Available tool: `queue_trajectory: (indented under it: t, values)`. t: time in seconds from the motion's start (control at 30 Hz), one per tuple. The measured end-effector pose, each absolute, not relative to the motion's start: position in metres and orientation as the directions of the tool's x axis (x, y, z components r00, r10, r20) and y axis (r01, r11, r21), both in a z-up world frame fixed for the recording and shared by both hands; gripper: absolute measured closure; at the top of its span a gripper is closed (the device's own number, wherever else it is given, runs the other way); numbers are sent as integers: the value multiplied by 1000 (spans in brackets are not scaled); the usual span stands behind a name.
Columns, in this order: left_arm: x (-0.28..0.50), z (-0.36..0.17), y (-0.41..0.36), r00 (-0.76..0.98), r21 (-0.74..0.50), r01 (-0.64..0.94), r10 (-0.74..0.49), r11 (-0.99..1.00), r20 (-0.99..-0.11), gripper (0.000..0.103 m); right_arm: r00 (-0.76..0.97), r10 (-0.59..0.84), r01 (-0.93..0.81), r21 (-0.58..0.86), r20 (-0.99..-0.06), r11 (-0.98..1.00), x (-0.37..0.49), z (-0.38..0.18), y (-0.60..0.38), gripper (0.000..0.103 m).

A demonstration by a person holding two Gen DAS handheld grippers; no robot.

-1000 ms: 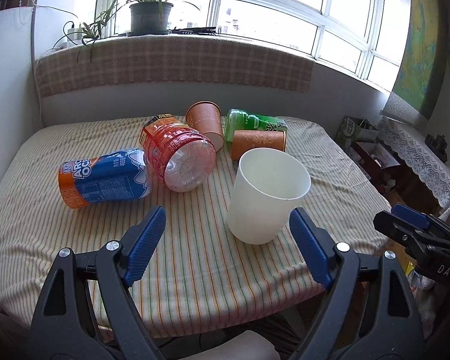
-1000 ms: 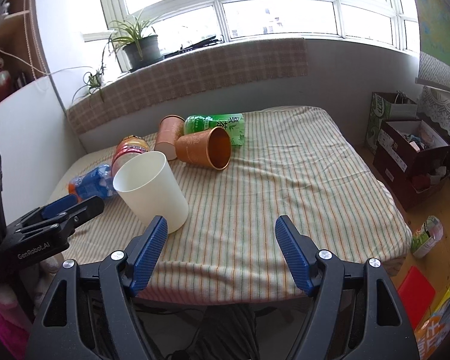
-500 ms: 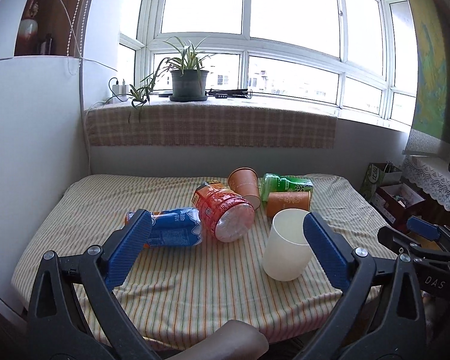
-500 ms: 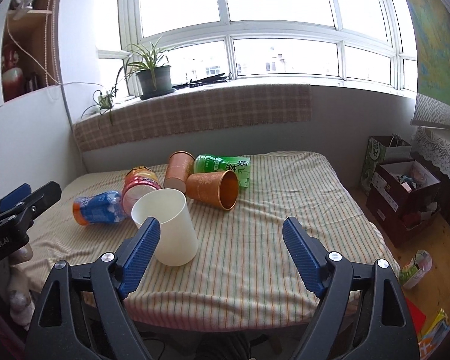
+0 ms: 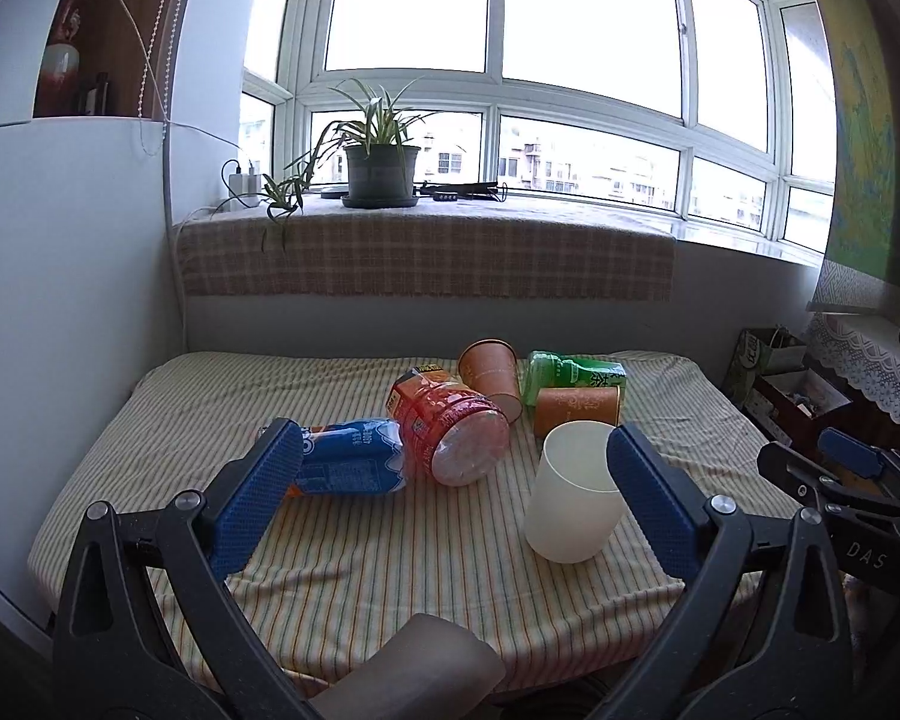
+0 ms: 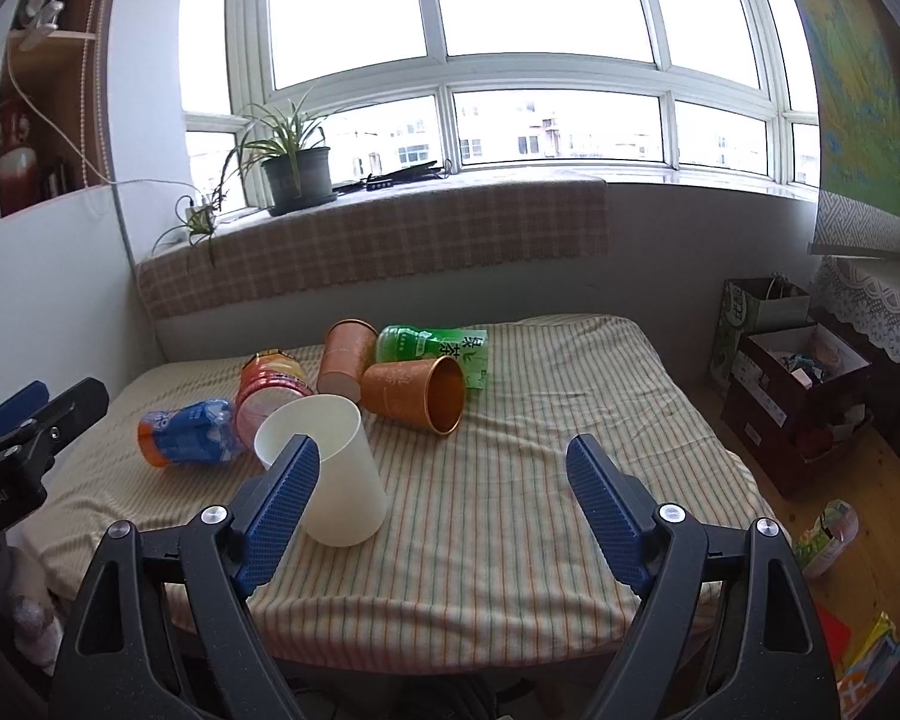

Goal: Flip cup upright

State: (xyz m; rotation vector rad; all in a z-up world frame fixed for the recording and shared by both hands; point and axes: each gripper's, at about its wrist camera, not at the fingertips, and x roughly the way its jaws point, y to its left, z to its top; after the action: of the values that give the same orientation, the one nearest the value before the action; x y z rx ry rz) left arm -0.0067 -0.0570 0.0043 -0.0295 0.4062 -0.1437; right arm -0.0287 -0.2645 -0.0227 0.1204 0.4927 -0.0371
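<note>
since a second ago we have drawn both grippers back and up from the table. the white cup [image 5: 573,492] stands upright on the striped cloth [image 5: 390,546], smooth and tapered. our left gripper [image 5: 450,504] and right gripper [image 6: 441,510] gape wide, empty, their blue pads [image 5: 258,498] ribbed.

White cup [image 5: 573,495] upright btwn open left gripper [image 5: 450,501] fingers.
</note>
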Motion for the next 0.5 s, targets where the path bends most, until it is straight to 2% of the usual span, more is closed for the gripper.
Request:
queue_trajectory:
  t: [0.5]
  values:
    - [-2,1,-57,905,-52,125,-135,991,-403,0,870,3,60,113,-493,992,-26,-27,-265,18]
